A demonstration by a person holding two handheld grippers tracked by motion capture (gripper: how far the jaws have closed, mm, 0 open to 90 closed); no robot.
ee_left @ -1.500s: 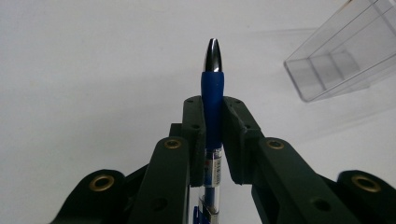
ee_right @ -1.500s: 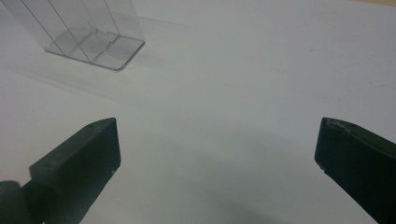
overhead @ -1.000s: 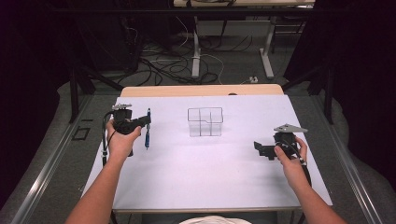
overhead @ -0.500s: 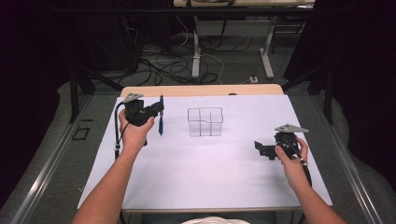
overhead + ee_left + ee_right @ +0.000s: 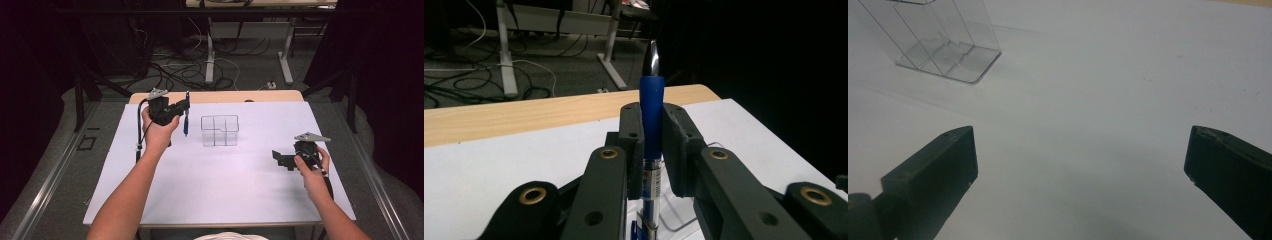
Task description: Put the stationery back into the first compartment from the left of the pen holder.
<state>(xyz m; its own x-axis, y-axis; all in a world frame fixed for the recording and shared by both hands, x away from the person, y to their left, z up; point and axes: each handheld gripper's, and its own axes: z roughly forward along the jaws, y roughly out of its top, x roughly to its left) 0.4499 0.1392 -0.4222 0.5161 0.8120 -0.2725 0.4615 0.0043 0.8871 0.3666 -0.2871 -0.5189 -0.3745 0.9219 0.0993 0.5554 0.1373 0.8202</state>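
Left gripper view: the left gripper [image 5: 652,145] clamps a blue pen [image 5: 652,107] upright between its fingers. The right gripper [image 5: 1078,175] rests with fingers wide apart, the clear organizer [image 5: 938,37] beyond them.

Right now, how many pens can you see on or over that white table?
1. A blue pen is clamped upright in the left gripper, left of the clear organizer. None shows inside the organizer, though its clear walls could hide something.

a blue pen [image 5: 652,107] with a silver tip, black left gripper [image 5: 186,107], clear plastic holder [image 5: 219,130], white table [image 5: 225,185].
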